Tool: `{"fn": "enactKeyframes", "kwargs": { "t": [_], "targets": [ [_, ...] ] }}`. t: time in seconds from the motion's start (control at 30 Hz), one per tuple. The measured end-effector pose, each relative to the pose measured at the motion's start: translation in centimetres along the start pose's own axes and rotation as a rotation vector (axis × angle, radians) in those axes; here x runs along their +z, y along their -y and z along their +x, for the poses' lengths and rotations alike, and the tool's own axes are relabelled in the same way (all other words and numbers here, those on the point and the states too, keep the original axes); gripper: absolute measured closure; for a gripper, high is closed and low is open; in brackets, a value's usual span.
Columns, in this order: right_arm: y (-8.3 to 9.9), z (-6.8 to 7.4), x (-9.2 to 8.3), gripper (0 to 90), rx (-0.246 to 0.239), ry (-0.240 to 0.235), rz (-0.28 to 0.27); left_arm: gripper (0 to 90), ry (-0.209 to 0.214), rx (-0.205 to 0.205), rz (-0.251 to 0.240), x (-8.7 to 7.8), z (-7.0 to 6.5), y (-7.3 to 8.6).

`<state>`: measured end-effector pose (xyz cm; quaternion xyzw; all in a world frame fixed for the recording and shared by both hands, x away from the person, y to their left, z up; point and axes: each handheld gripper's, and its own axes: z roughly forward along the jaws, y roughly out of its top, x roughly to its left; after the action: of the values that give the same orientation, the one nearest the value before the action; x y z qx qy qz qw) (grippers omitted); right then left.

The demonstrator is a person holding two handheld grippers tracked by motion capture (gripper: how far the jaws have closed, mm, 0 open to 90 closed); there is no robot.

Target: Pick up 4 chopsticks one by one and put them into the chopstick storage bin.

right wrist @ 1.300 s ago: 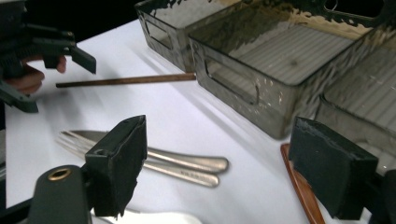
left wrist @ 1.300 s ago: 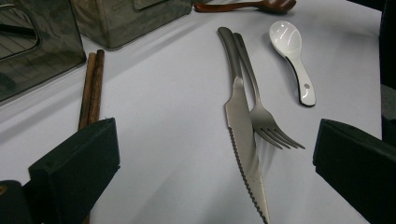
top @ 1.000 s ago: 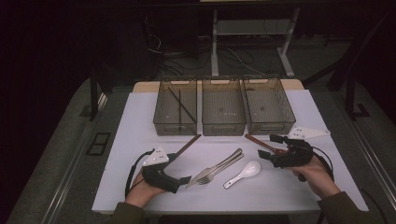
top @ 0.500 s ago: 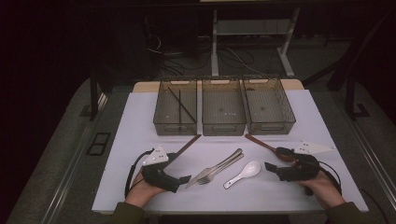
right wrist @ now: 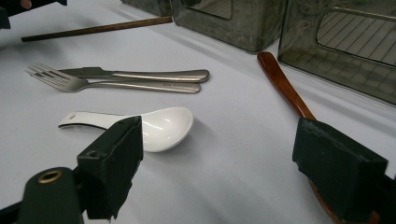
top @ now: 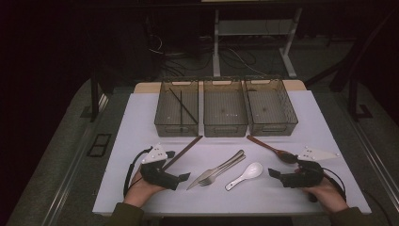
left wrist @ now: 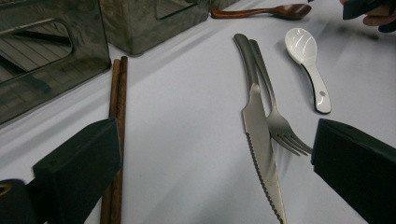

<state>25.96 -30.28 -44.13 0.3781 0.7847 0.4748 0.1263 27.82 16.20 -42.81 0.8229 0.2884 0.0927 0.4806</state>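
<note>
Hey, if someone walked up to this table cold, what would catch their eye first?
Probably the three grey bins lined up at the far edge of the white table, the left one holding dark chopsticks. In front lie brown chopsticks, a knife and fork side by side, a white spoon and a wooden spoon. The left claw and right claw rest open at the near edge.

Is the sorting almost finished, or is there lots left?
Lots left. Done: a dark pair of chopsticks already lies in the left bin; the middle bin and right bin look empty. In hand: nothing; the left tool and right tool are both open. Left on the table: brown chopsticks, knife, fork, white spoon and wooden spoon.
</note>
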Motion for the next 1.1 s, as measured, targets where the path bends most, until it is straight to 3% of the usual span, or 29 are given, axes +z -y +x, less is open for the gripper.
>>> {"fn": "enactKeyframes", "kwargs": {
  "t": [0.33, 0.7, 1.1],
  "targets": [
    [0.1, 0.2, 0.0, 16.0, -0.013, -0.004, 0.005, 9.0, -0.032, -0.013, -0.009, -0.4, 1.1, -1.1],
    [0.1, 0.4, 0.3, 16.0, -0.022, -0.008, 0.015, 19.7, -0.068, -0.033, -0.01, -0.4, 3.4, -2.0],
    [0.1, 0.3, 0.3, 16.0, -0.018, -0.009, 0.009, 39.9, -0.072, -0.058, -0.01, 0.0, 5.7, -2.6]
  ]
}}
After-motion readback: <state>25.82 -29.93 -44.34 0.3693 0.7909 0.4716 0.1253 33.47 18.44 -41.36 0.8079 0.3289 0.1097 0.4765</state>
